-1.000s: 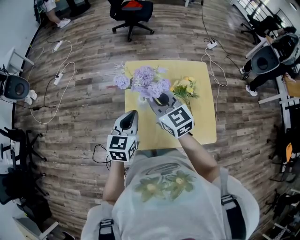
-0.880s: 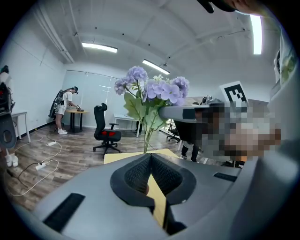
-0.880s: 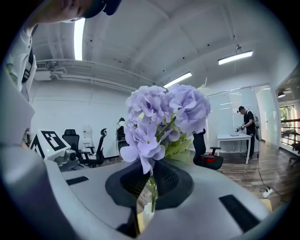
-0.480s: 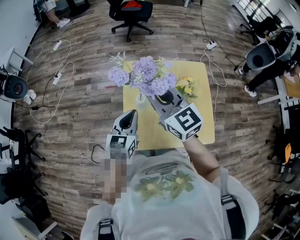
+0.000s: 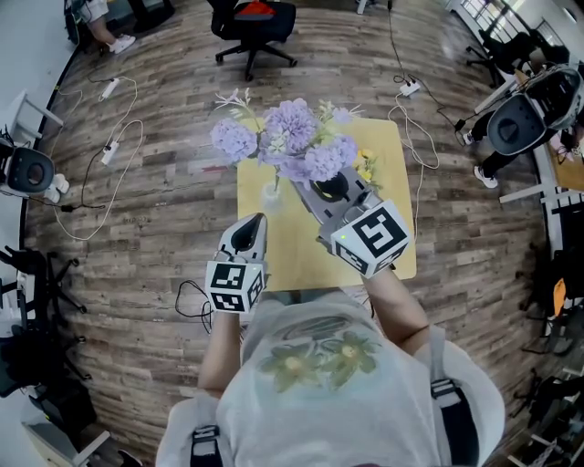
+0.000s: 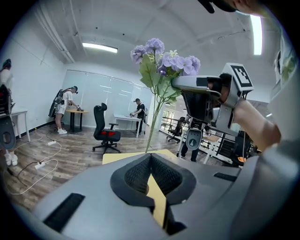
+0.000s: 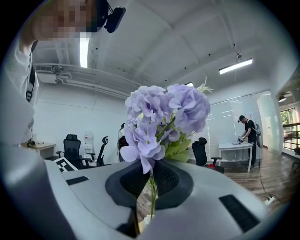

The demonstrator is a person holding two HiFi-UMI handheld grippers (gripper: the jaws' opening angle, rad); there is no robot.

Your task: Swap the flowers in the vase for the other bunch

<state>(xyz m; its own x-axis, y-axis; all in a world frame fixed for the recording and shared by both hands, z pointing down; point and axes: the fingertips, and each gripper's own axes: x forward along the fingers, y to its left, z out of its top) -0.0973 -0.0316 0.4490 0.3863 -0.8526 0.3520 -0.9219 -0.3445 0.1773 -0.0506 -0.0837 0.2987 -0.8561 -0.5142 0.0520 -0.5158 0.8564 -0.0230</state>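
My right gripper (image 5: 301,187) is shut on the stems of a bunch of purple flowers (image 5: 292,137), held up above the yellow table (image 5: 301,260). In the right gripper view the blooms (image 7: 164,117) rise just past the jaws (image 7: 151,180) and a thin green stem runs down between them. A small pale vase (image 5: 272,194) stands below the bunch; I cannot tell whether the stem ends are clear of it. A yellow bunch (image 5: 368,167) lies on the table to the right. My left gripper (image 5: 258,221) hangs near the table's front edge, shut and empty (image 6: 150,161); it sees the purple bunch (image 6: 164,61).
A black office chair (image 5: 255,23) stands beyond the table. Cables and power strips (image 5: 109,150) trail over the wood floor at left and back right. Grey equipment (image 5: 520,114) sits at the right. People stand at desks far off in both gripper views.
My right gripper has risen with the purple bunch, which now looks larger and higher over the table. My left gripper has stayed where it was.
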